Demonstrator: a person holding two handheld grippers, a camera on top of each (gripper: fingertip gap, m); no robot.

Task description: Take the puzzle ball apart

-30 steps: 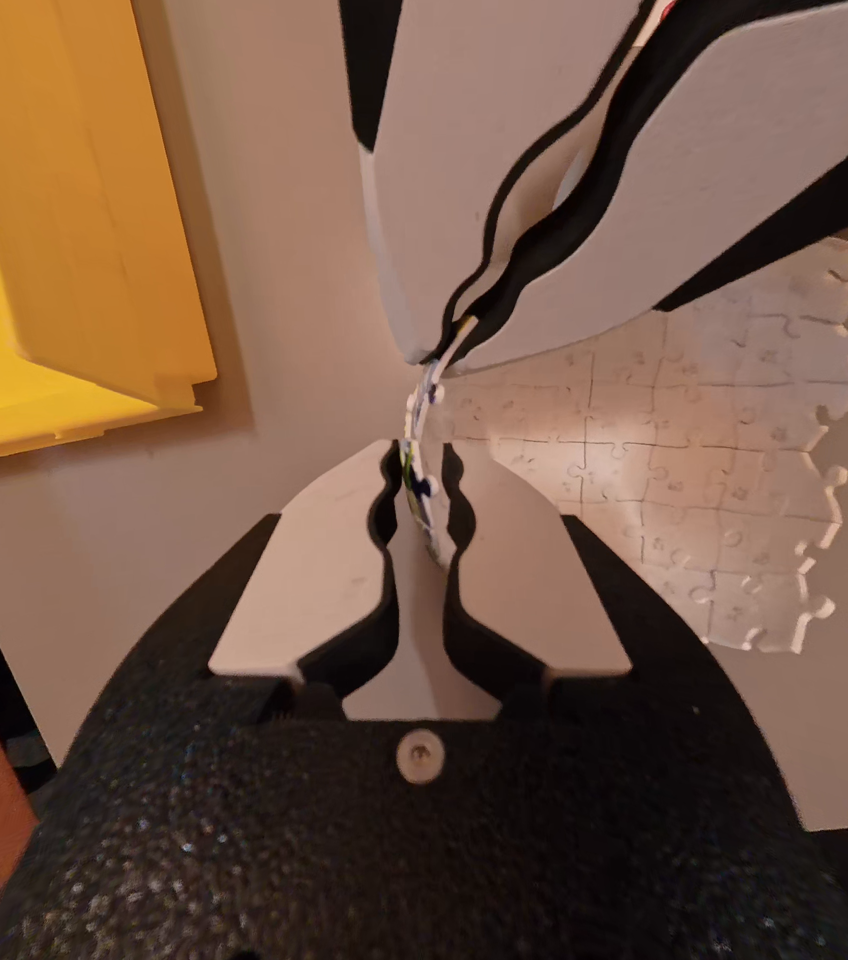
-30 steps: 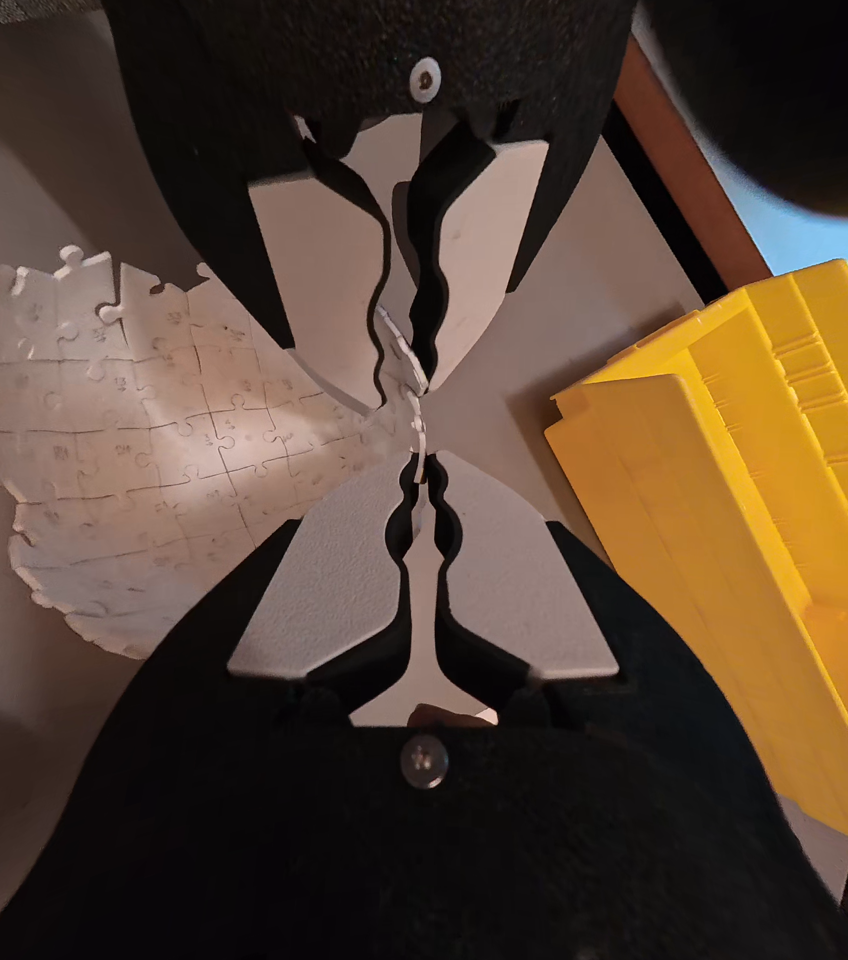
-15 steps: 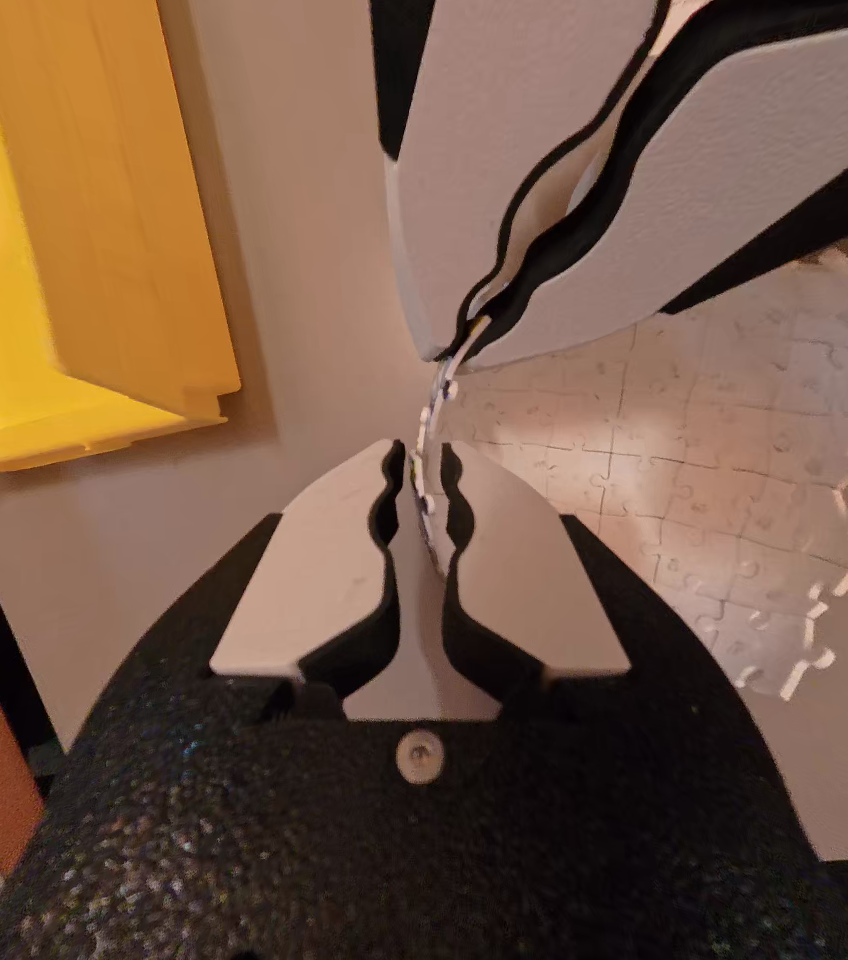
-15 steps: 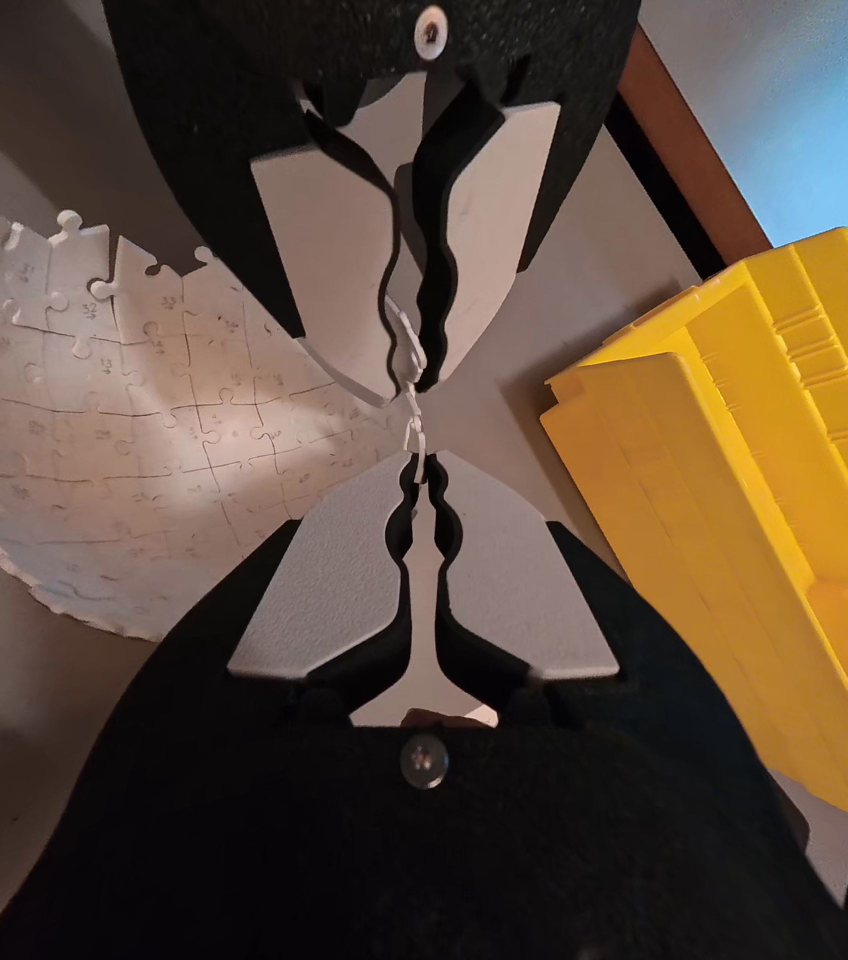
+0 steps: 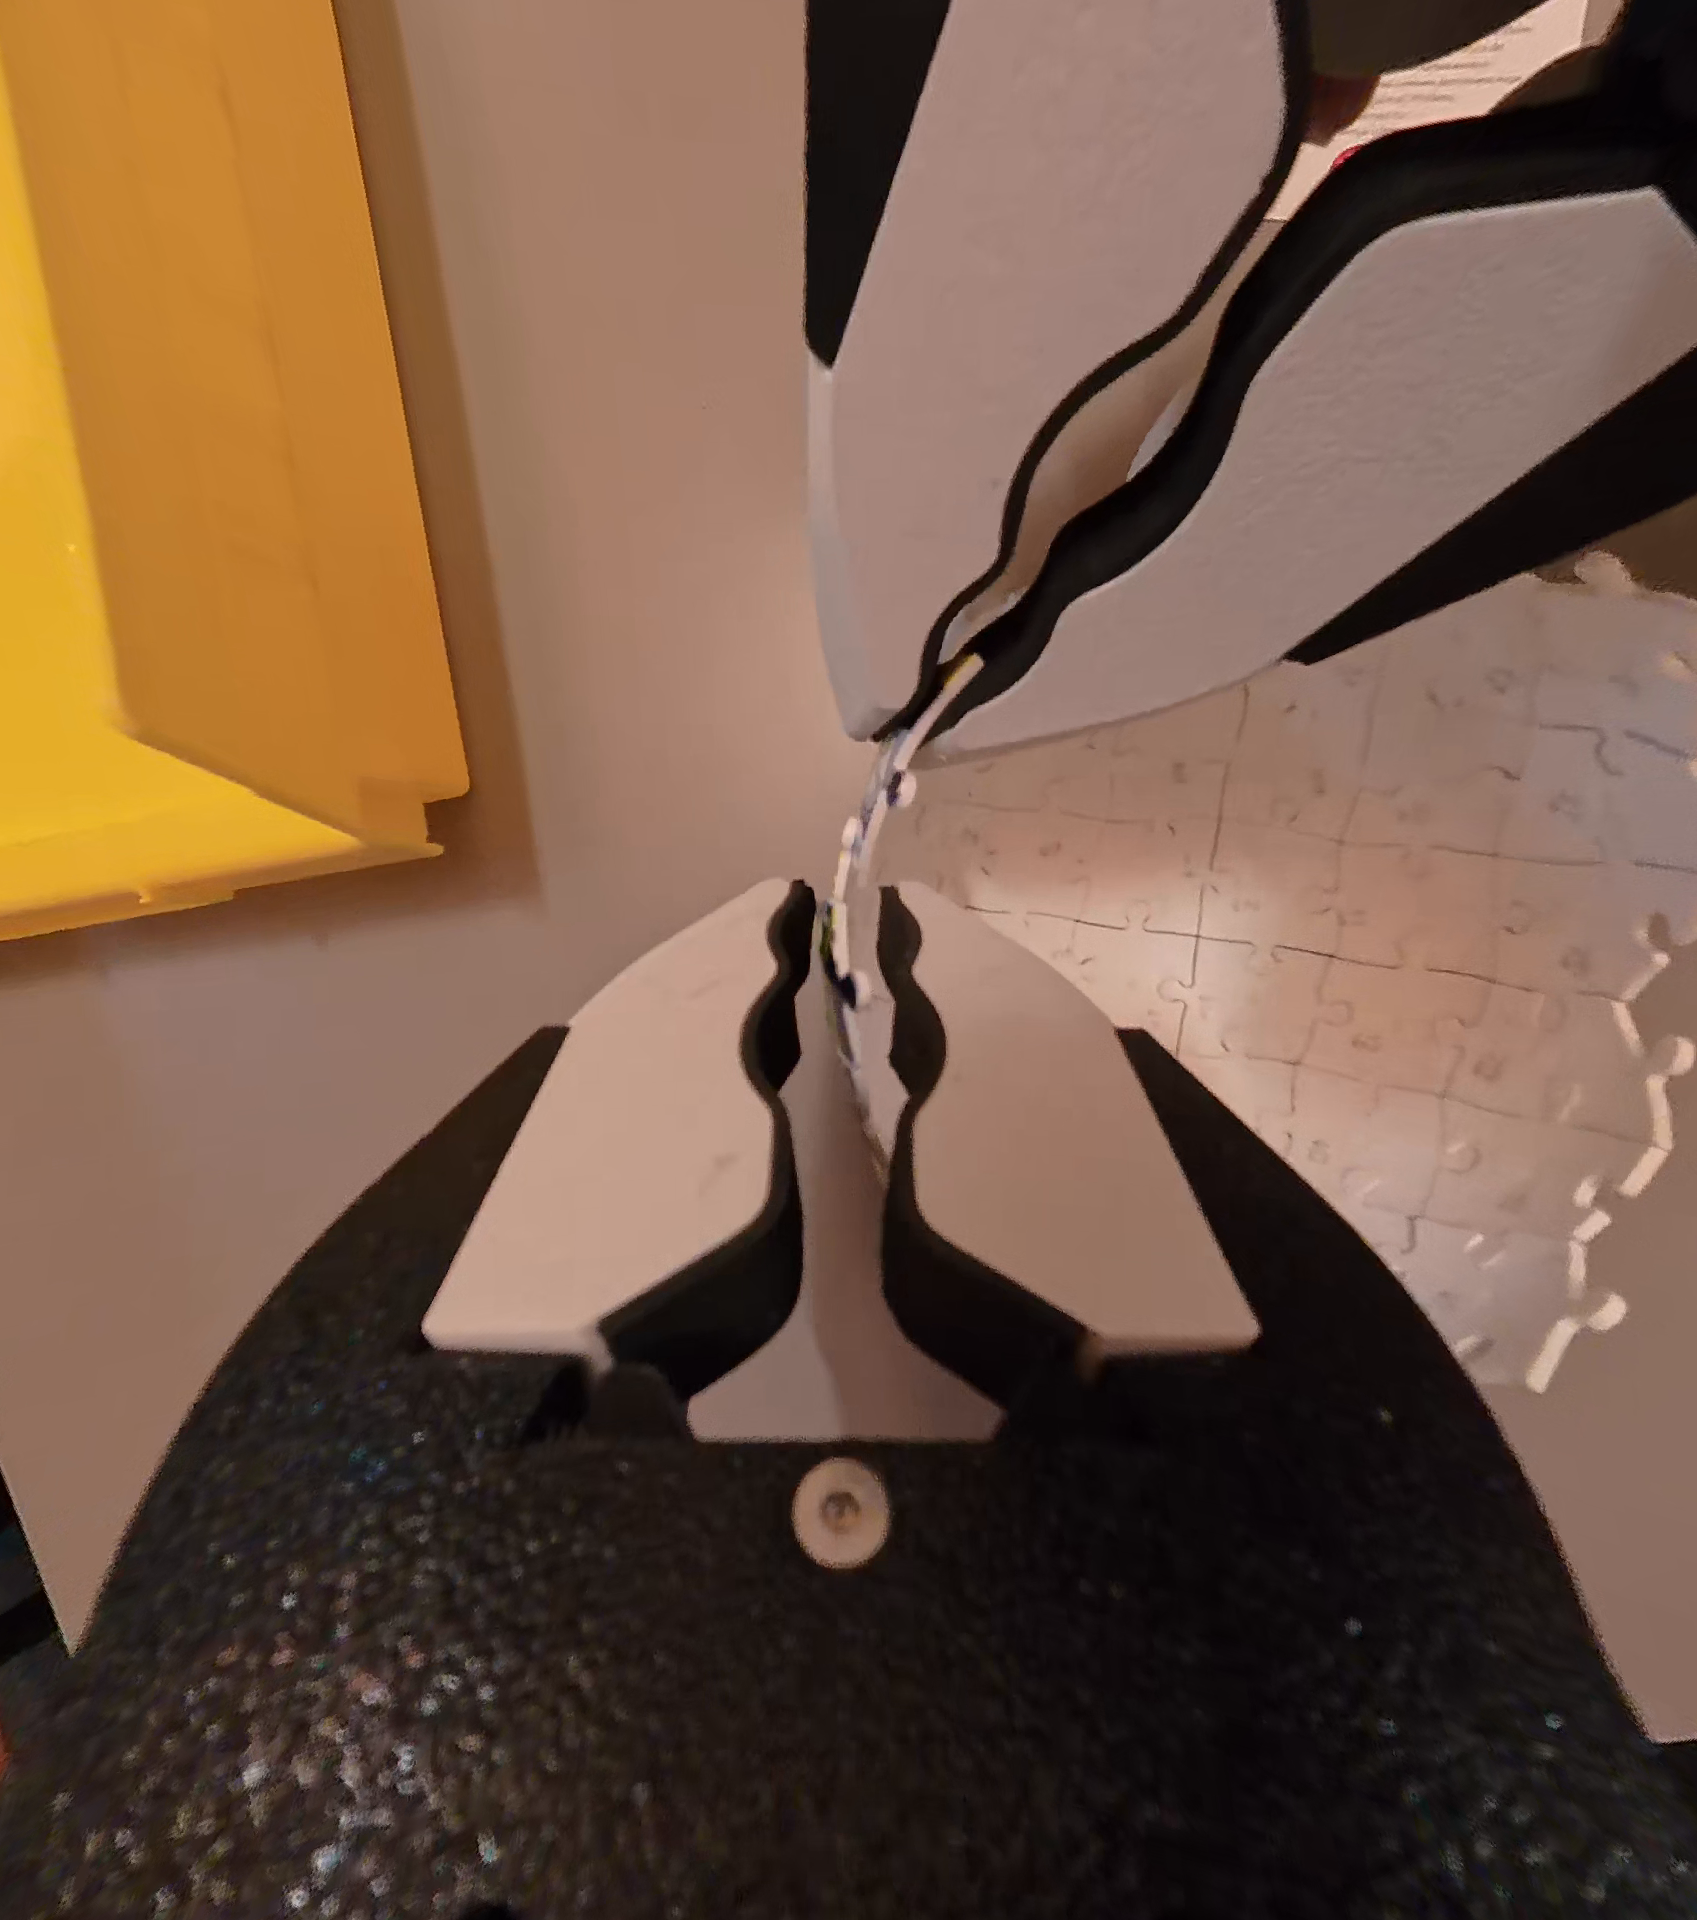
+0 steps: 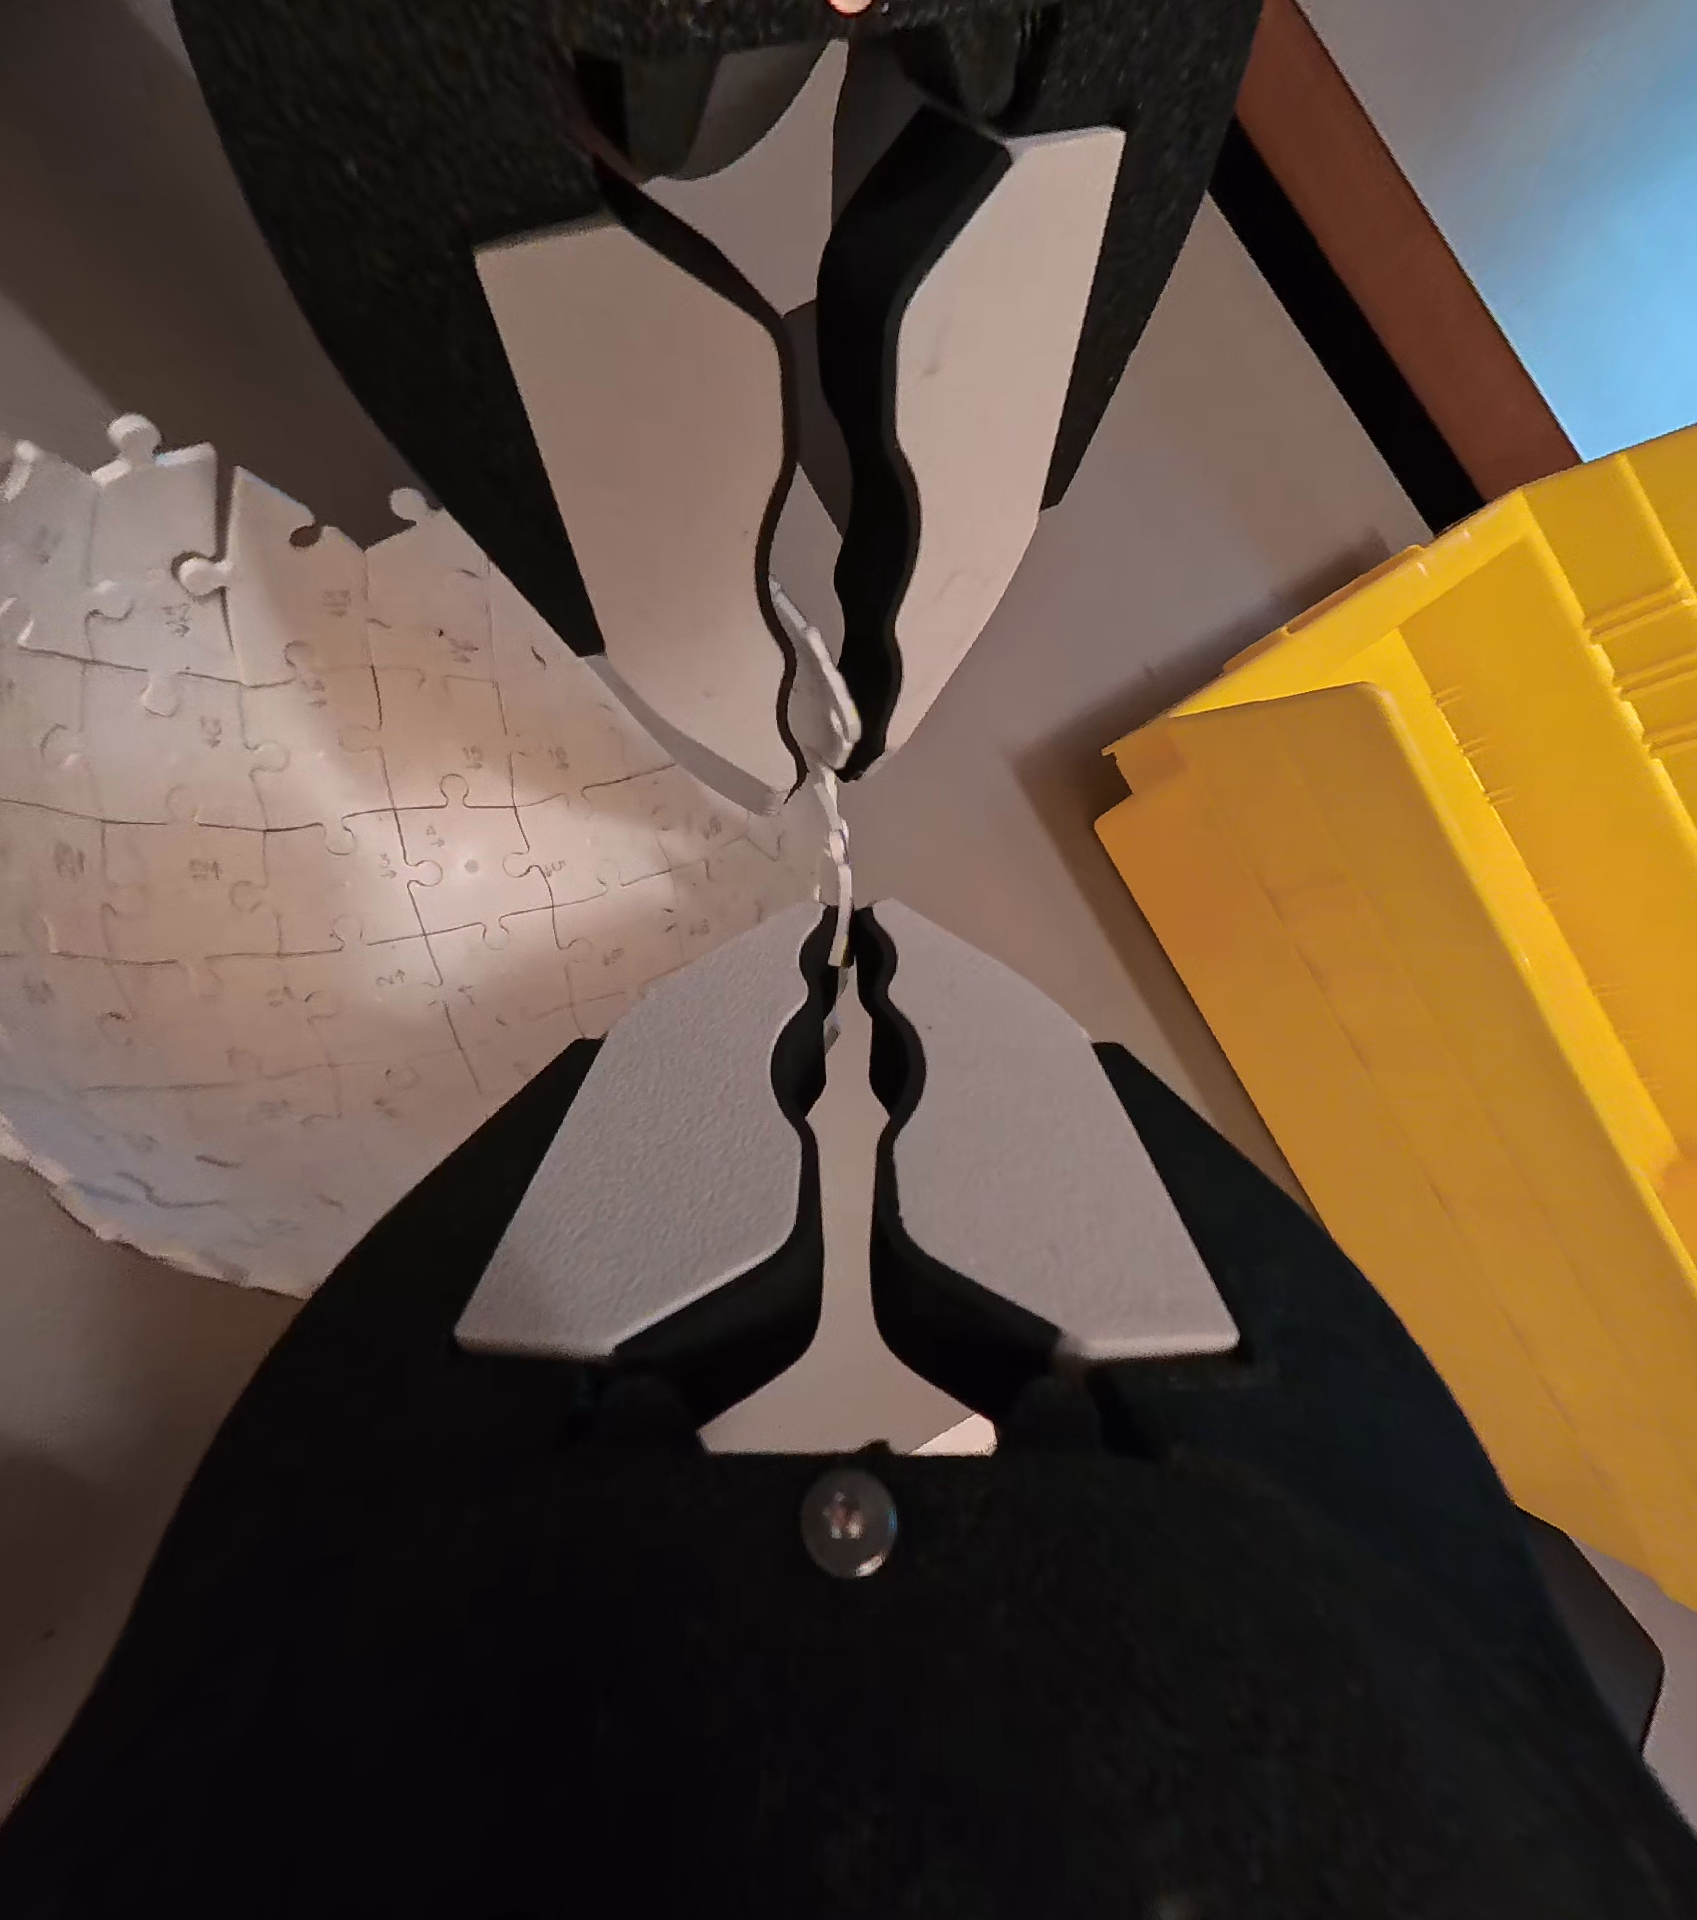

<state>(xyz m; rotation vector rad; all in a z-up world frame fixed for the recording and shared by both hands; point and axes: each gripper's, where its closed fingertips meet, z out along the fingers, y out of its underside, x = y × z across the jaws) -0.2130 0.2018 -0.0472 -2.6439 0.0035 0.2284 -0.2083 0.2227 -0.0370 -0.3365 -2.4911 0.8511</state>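
Beige table (image 5: 615, 416); both hand-held grippers pinch puzzle shell (image 6: 252, 831) rim; blue floor (image 6: 1602, 208) only right view.

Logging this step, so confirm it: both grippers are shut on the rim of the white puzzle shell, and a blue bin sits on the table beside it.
One detail is wrong: the bin is yellow, not blue, as the right wrist view shows. The rest holds: the left gripper and the right gripper are each shut on the rim of the white puzzle shell, beside that bin on the table.

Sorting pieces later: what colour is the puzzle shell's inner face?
White, on the puzzle shell; right wrist view shows it best.
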